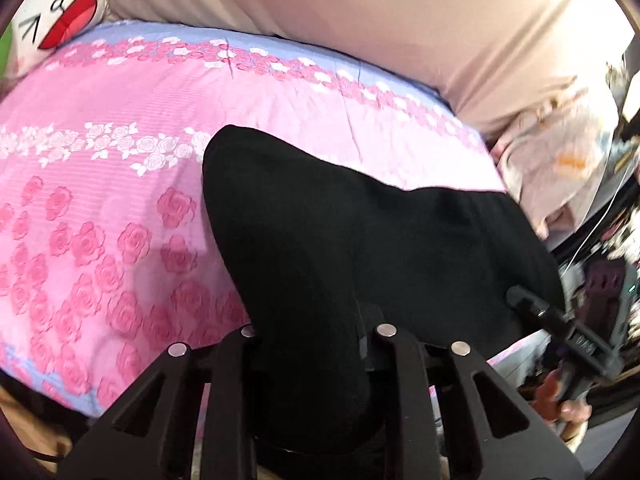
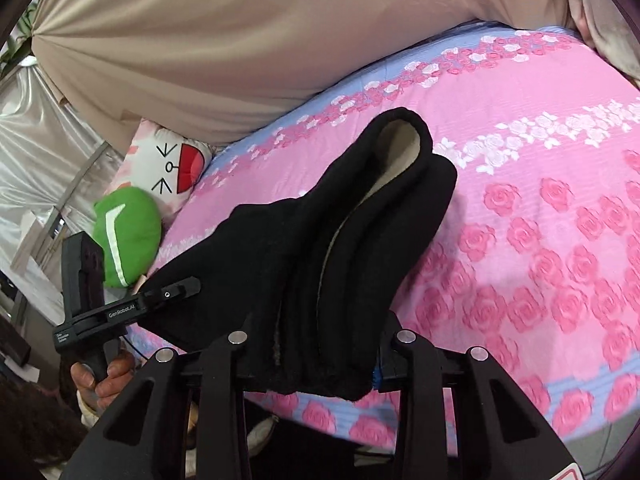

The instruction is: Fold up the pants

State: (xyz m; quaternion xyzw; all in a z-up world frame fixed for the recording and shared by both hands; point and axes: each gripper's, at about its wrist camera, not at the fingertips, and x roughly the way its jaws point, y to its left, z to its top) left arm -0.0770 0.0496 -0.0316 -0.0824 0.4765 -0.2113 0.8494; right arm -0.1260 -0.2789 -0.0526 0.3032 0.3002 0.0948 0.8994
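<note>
At far left, silvery drapes (image 2: 44, 140) hang beside a beige curtain (image 2: 192, 32) that backs the bed (image 2: 540, 152). A green plush (image 2: 128, 236) and a cartoon-face pillow (image 2: 172, 160) lie at the bed's edge. The left gripper (image 2: 192, 286) has its jaws clamped on one corner of the black pants (image 2: 320, 240), which hang bunched above the pink rose-print bedspread (image 1: 100, 208). The right gripper (image 2: 320, 354) has its jaws clamped on the other end.

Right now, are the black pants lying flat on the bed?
No, the black pants hang bunched, gripped by both grippers above the pink bedsheet.
</note>
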